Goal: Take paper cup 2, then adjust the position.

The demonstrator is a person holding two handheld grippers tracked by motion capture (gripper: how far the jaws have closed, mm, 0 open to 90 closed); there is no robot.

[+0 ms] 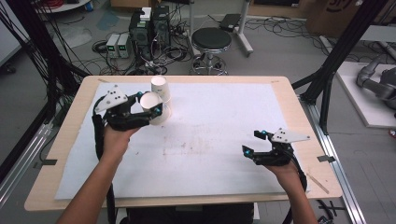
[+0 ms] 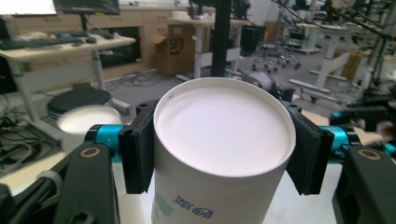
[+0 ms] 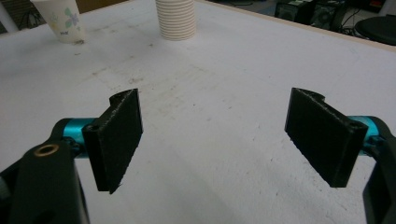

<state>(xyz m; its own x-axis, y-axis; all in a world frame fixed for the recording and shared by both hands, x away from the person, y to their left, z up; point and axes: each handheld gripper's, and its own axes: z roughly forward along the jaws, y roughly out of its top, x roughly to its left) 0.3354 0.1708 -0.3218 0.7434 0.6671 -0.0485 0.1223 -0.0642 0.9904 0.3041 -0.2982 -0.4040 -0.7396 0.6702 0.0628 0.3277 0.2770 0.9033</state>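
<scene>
My left gripper (image 1: 149,103) is shut on a white paper cup (image 1: 154,112) at the far left of the white sheet. In the left gripper view the black pads (image 2: 137,154) press both sides of the cup (image 2: 224,140) just below its round white top end; blue and green print shows lower on its wall. A stack of white cups (image 1: 159,86) stands just behind it, blurred at the left (image 2: 88,122). My right gripper (image 1: 253,141) rests open near the right front, nothing between its jaws (image 3: 215,135). Far off it sees the printed cup (image 3: 63,21) and the ribbed stack (image 3: 176,18).
A white sheet (image 1: 210,140) covers most of the wooden table (image 1: 299,140); it is faintly stained in the middle. Beyond the far edge stand a black stool (image 1: 211,39) and computer boxes (image 1: 149,28) among cables. Black frame posts (image 1: 327,79) flank the table.
</scene>
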